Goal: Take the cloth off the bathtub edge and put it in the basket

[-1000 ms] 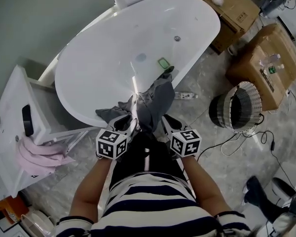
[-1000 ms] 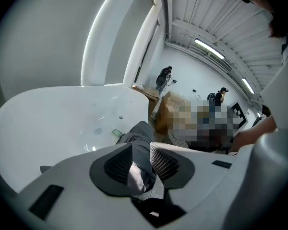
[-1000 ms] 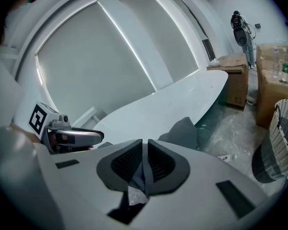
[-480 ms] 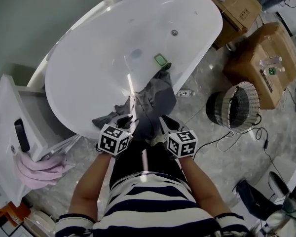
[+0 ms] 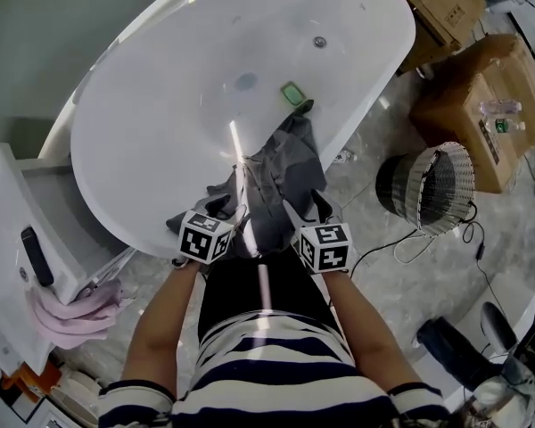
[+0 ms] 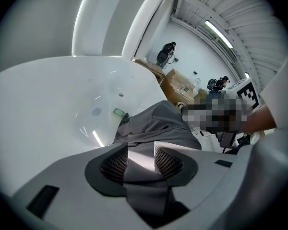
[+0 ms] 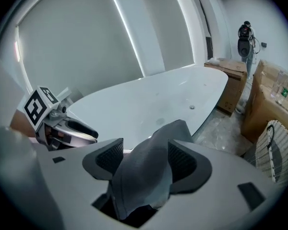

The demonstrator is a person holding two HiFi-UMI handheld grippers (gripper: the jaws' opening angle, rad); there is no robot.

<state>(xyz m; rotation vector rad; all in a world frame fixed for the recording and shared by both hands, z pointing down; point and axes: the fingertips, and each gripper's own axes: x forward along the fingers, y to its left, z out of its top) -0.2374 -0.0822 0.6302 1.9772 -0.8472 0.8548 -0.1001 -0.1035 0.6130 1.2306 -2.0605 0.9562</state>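
Counts, placed from the one white oval bathtub (image 5: 178, 105):

- One crumpled grey cloth (image 5: 281, 172) lies over its near rim.
- One small green rectangular block (image 5: 292, 94) lies inside it.
- One round woven basket (image 5: 437, 194) stands to its right.
- Two brown cardboard boxes (image 5: 473, 105) (image 5: 446, 7) stand to its right.
- One pink towel (image 5: 71, 315) lies to its left.
- Two distant people (image 6: 165, 55) (image 6: 220, 83) stand beyond it.
- Two hand-held grippers are at its near rim, the left gripper (image 6: 141, 152) and the right gripper (image 7: 146, 152). Their jaws have just been opening, with the cloth between them.

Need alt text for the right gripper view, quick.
The right claw has just been opening its jaws, grey cloth loose between them. Behind it is the white bathtub; the basket shows at the right edge.
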